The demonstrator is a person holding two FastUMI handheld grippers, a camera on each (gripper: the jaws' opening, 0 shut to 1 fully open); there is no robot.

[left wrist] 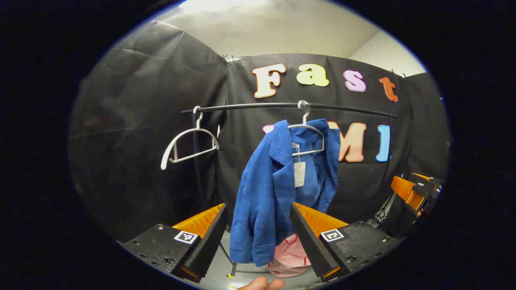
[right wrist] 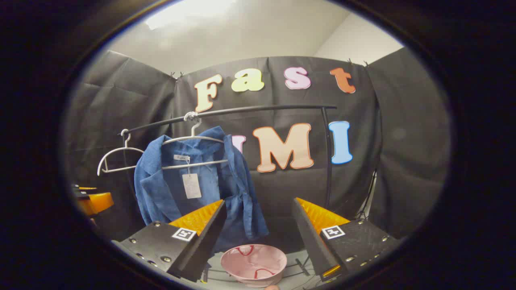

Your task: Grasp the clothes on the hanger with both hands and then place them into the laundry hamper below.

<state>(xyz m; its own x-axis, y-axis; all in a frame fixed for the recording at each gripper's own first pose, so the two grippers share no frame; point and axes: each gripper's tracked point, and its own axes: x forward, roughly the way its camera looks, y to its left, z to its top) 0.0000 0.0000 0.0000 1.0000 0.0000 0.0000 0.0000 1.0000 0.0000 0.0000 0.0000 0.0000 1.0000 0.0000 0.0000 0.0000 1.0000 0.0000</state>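
**Both tongs open before the hanging jacket**

The left gripper (left wrist: 258, 237) and the right gripper (right wrist: 258, 237) both stand with fingers apart, holding nothing. Beyond them the blue jacket (left wrist: 278, 189) hangs on a white hanger (left wrist: 308, 139) on the black rail (left wrist: 290, 106). The pink hamper (right wrist: 254, 264) sits on the floor below it. An empty hanger (left wrist: 187, 145) hangs beside.

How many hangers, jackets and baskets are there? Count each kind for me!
Hangers: 2, one bare and one under the jacket
Jackets: 1, blue
Hampers: 1, pink
Rails: 1, black
Total: 5
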